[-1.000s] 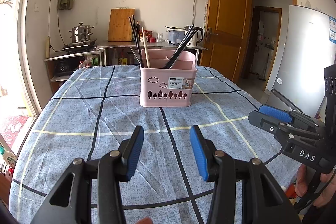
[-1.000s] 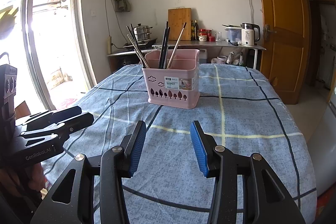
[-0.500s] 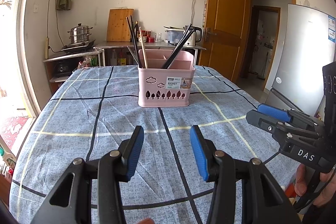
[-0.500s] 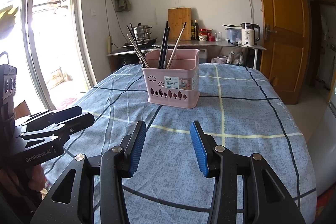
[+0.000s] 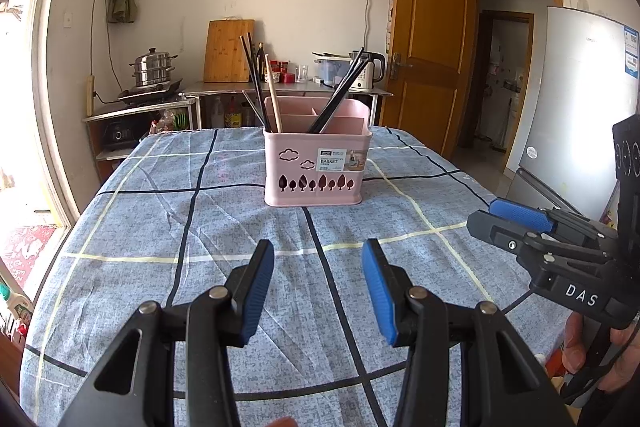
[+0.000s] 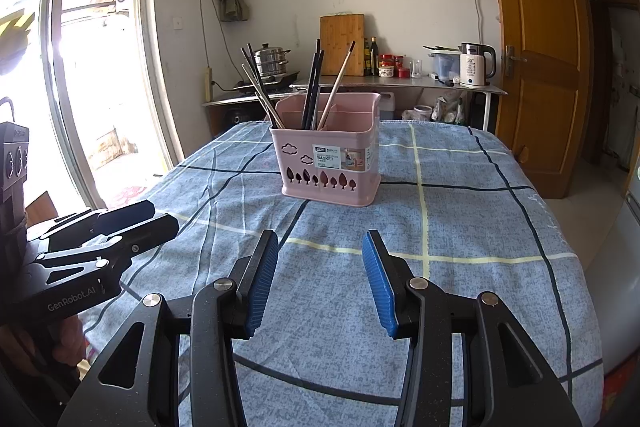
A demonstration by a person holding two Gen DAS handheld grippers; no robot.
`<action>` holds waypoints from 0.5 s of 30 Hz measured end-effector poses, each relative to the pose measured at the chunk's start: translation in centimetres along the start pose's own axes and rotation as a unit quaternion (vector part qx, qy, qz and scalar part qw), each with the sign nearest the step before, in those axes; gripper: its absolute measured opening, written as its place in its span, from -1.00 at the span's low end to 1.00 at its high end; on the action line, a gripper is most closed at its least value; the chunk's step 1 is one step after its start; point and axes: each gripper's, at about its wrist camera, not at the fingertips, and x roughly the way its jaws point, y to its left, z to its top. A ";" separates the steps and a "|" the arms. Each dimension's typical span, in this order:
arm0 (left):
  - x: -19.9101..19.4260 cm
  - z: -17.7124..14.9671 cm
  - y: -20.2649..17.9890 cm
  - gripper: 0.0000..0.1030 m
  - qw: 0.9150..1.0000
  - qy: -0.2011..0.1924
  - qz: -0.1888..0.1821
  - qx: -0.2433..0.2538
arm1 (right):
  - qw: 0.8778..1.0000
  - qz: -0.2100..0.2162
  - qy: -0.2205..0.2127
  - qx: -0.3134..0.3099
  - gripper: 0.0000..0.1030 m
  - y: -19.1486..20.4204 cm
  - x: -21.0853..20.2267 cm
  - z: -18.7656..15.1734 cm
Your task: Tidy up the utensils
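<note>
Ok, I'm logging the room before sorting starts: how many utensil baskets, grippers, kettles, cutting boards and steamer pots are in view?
Pink basket: 1
Grippers: 2, the left gripper and the right gripper
Kettle: 1
Cutting board: 1
Steamer pot: 1
Total: 6

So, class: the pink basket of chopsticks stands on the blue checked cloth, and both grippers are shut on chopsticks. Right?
Not quite. Both wrist views show the left gripper and right gripper open and empty. The pink basket does hold the chopsticks.
</note>
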 end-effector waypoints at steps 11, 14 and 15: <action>0.2 0.0 0.1 -0.07 1.000 0.001 0.005 -0.002 | 1.000 0.000 0.001 0.001 -0.13 -0.1 0.1 0.0; 0.2 0.0 0.1 -0.07 1.000 0.001 0.006 -0.002 | 1.000 -0.001 0.001 0.000 -0.13 -0.2 0.1 -0.1; 0.2 0.0 0.1 -0.07 1.000 0.001 0.004 -0.002 | 1.000 -0.001 0.002 0.000 -0.13 -0.2 0.2 -0.1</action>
